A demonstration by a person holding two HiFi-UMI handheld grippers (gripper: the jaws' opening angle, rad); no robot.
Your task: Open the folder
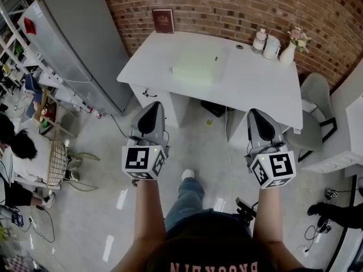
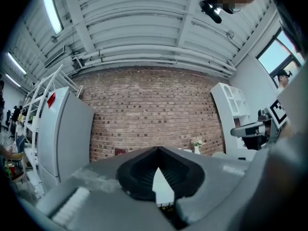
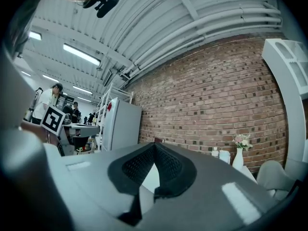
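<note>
Head view, looking steeply down: a standing person holds both grippers out level over the floor (image 1: 113, 208), short of a white desk (image 1: 255, 84) that stands against a brick wall (image 1: 227, 4).

Left gripper (image 2: 158, 149): the jaws are closed tip to tip, with nothing between them. Only a sliver of the desk shows through the gap lower down.

Right gripper (image 3: 154, 145): the jaws likewise meet at the tips and hold nothing.

Folder (image 1: 195, 68): pale green, it lies flat and closed on the desk, left of centre and near the front edge. It is well apart from both grippers and untouched.

Other items on the desk:
- A dark red book (image 1: 163, 21) stands upright at the back left corner, against the wall.
- Two white containers (image 1: 271, 47) sit at the back right.
- A vase (image 1: 288, 53) of flowers stands just beside them.

Surroundings:
- A tall grey cabinet (image 1: 85, 50) stands left of the desk.
- A grey chair (image 1: 315, 95) stands at the right end of the desk.
- A seated person (image 1: 20, 146) is at the far left edge of the head view.
</note>
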